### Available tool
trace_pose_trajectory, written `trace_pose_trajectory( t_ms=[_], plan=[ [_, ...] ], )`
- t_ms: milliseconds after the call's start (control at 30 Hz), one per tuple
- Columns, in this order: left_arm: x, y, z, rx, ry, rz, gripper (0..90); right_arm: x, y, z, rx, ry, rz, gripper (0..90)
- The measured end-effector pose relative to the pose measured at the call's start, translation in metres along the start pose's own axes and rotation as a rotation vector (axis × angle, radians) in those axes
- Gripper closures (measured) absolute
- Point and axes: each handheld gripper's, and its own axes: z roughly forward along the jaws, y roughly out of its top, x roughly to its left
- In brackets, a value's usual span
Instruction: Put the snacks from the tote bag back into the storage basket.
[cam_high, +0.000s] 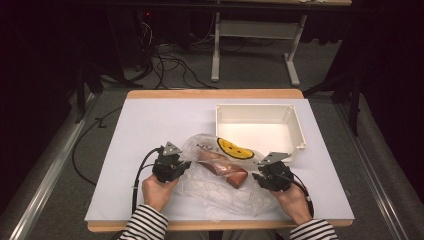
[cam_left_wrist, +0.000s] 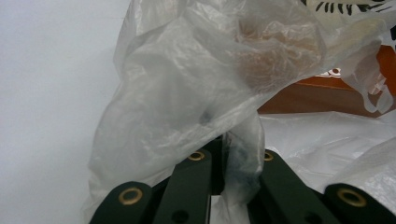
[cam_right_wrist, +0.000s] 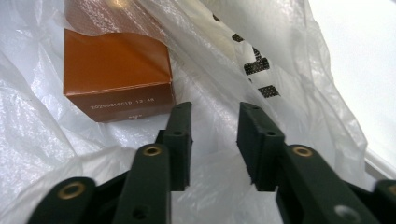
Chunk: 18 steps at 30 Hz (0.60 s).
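A: State of the left gripper?

B: Jaws together, clamped on a fold of the bag. In the left gripper view the film bunches up between the jaws and rises ahead of them.

A: Right gripper?

B: Jaws apart, with a clear gap between the pads. In the right gripper view the film lies in that gap and beneath it, but the pads do not press on it.

A: Where is the box?

B: Inside the bag, between the two grippers. From the right gripper it sits ahead and to the left of the jaws, with one printed line on its near face.

A: Surface and room?

B: A white sheet over a wood-edged table. A tray stands beyond the right gripper, just beside the bag. The floor behind is dark, with cables and a table frame.

A: Materials?

B: Bag: thin, clear, crinkled plastic with a yellow and black print. Box: smooth brown card, rectangular. Tray: white rigid plastic, straight walls.
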Motion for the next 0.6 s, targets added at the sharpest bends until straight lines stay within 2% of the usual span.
trace_pose_trajectory(
  t_ms=[233, 433, 600],
  plan=[
    [-0.008, -0.002, -0.005, 0.001, -0.015, 0.020, 90.0, 0.004, -0.007, -0.010, -0.017, -0.004, 0.003, 49.5],
    [-0.010, -0.003, -0.008, -0.002, -0.019, 0.025, 90.0, 0.006, -0.017, -0.022, -0.041, 0.000, 0.002, 45.9],
    [-0.009, -0.004, -0.008, 0.001, -0.020, 0.023, 90.0, 0.007, -0.023, -0.036, -0.089, 0.004, 0.004, 44.6]
  ],
)
